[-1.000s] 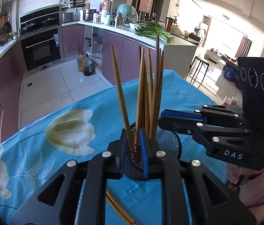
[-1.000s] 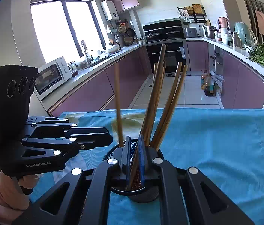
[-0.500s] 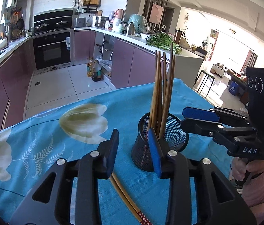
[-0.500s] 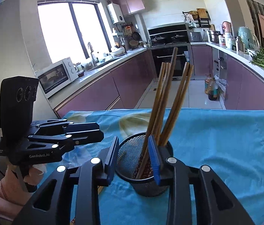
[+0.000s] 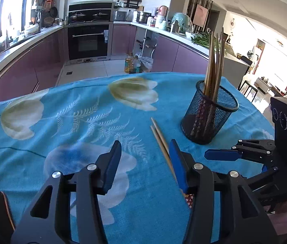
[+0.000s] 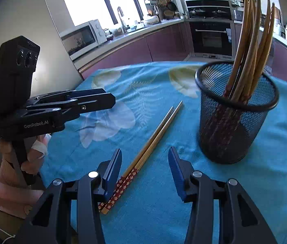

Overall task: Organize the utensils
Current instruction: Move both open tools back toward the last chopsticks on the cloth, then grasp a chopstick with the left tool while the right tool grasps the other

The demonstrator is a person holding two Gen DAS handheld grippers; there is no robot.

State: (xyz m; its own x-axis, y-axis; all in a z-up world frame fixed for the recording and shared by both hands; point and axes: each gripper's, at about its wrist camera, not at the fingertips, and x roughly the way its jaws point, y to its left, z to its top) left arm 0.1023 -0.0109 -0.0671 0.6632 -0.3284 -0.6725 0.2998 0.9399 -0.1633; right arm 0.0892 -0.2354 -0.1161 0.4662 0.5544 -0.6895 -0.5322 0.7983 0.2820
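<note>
The cloth [image 6: 235, 193] was turquoise with pale tulips; the mesh holder [image 6: 235, 122] black; loose chopsticks [image 6: 143, 152] tan with red flowered ends.

Each of the 2 views sits just behind its own jaws, tilted down at the cloth-covered counter [image 5: 66, 109] from close range. Both share the mesh cup [image 5: 209, 113] right of the jaws, 2 loose chopsticks [image 6: 155, 140] ahead, and the oven wall beyond.
</note>
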